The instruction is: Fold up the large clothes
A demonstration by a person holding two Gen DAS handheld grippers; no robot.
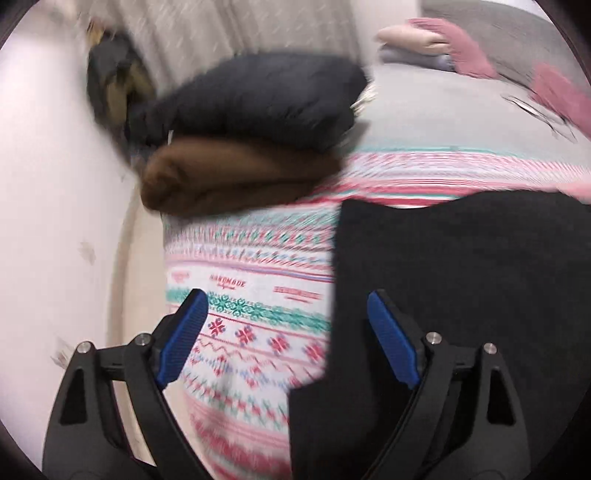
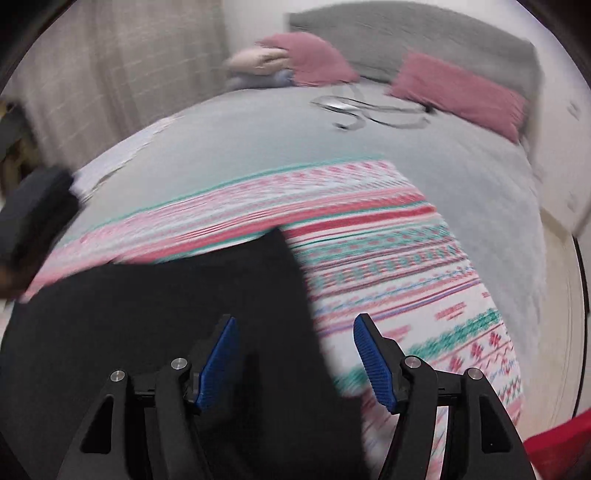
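I am holding my left tongs [image 1: 286, 301] wide apart over the bed [image 2: 258, 125], and nothing is lying between their blue pads [image 1: 184, 332]. Under them the patterned blanket [image 1: 258, 266] is showing, white with red and green bands, and the left edge of the black garment [image 1: 461, 277] is running just inside the right-hand pad. The garment is lying flat on the blanket, at the near end of the bed, and it is filling the lower right of the left view. Beyond it, at the blanket's far left, a dark folded piece [image 1: 251, 99] is sitting on top of a brown folded piece [image 1: 229, 177], the two stacked by the bed's edge. I am holding my right tongs [image 2: 293, 325] parted as well, gripping nothing; the left pad is hanging over the black cloth and the right pad over the blanket, so the garment's right edge is passing between them. Whether either pair is touching the cloth I cannot tell, as both views are blurred. Farther up the grey bed, two pink pillows [image 2: 461, 92] are leaning against the grey headboard [image 2: 406, 33], with a pale folded pile [image 2: 258, 62] just beside the left one. A thin dark cable [image 2: 369, 110] is lying loose on the cover in front of them. A red thing [image 2: 554, 443] is showing at the lower right corner of the right view, too cropped to name.
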